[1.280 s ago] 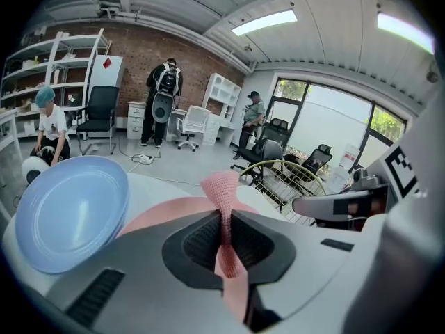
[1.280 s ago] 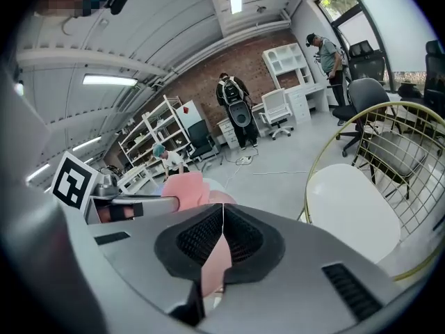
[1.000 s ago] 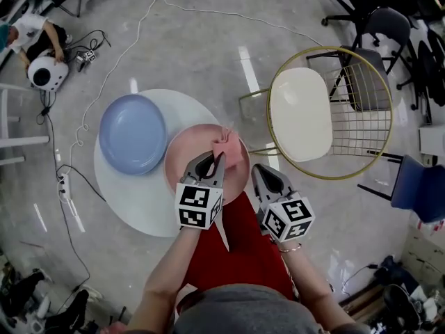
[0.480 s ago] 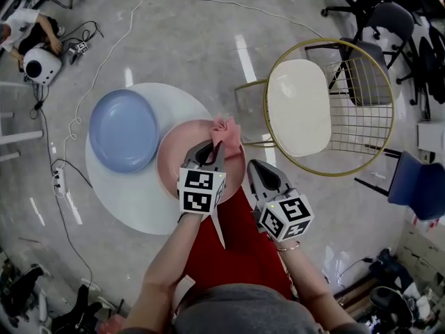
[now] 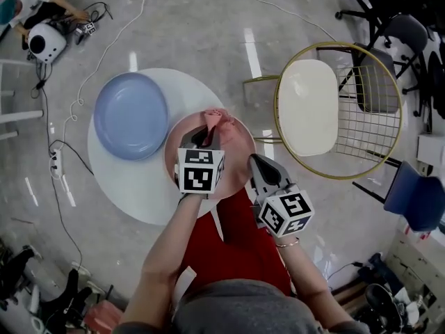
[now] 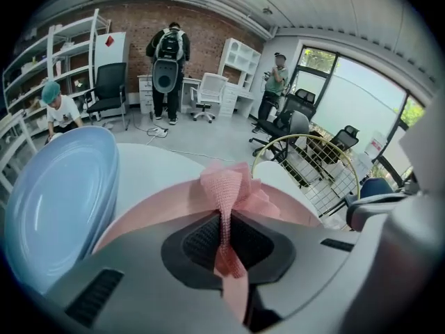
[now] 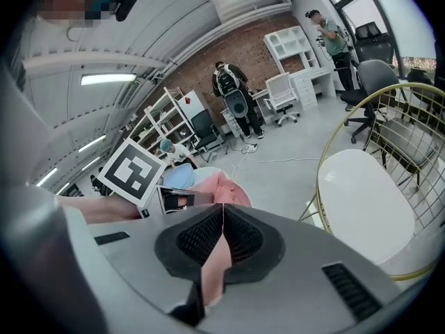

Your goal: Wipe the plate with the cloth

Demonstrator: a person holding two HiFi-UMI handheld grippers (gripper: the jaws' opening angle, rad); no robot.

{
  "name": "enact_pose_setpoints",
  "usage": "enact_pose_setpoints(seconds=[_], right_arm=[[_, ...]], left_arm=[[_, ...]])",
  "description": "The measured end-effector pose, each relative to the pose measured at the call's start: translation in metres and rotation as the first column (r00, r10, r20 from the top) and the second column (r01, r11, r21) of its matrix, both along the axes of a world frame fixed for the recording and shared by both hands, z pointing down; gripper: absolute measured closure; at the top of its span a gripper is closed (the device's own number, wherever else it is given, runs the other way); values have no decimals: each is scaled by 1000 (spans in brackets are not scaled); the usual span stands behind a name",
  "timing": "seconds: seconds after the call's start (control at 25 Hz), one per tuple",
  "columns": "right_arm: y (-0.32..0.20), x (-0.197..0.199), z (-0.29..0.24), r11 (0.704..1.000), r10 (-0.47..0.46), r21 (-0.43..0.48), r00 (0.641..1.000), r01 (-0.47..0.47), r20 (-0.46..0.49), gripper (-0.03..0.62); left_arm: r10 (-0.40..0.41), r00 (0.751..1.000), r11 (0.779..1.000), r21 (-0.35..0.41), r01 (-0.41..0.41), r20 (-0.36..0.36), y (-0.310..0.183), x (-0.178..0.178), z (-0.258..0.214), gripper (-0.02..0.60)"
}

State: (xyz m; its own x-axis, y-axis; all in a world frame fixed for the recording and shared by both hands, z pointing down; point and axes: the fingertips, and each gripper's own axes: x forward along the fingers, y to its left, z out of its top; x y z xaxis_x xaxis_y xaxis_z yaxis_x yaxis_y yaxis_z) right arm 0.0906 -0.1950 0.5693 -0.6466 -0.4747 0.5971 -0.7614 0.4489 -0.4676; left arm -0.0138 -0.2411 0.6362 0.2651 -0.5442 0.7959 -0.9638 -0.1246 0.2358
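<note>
Fingers [image 6: 200,240] of left gripper [image 6: 224,218] tight around cloth [image 6: 226,185], over pink plate [image 6: 149,218].

Desk [image 5: 125,186]: left plate [image 5: 131,115] on left half; right plate [image 5: 240,152] just beside it, at desk's right edge. Cloth [image 5: 212,119] at right plate's far rim, pinched in left tongs [image 5: 206,132]. Right tongs [image 5: 259,164] clamp right plate's near-right rim. Chair [image 5: 309,106] right of desk.

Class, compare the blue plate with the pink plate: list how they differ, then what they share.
Colour: the blue plate is pale blue, the pink plate pink.
Contact: nothing touches the blue plate; the pink plate has the cloth, pinched in the left claw, at its far rim and its near rim in the right claw.
Both are round.
</note>
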Motion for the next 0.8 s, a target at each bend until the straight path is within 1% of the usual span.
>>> enact_pose_setpoints(seconds=[0.12,0.36,0.6,0.8], right_arm=[[-1,-7,0,1000,-17,-1,1000,17,-2,565],[-2,-17,-1,999,-37,0,999,37,-4,565],[-1,-21,-3,999,-54,0,999,54,-3,565],[10,-13,0,998,-69,10,998,69,2,565]], left_arm=[[-45,999,999,-27,46,13,2,-16,2,549],[-94,994,994,-56,97,59,8,-37,4,549],[-135,986,986,-86,143,98,14,-48,3,549],[-165,977,979,-99,179,138,31,-50,7,549]])
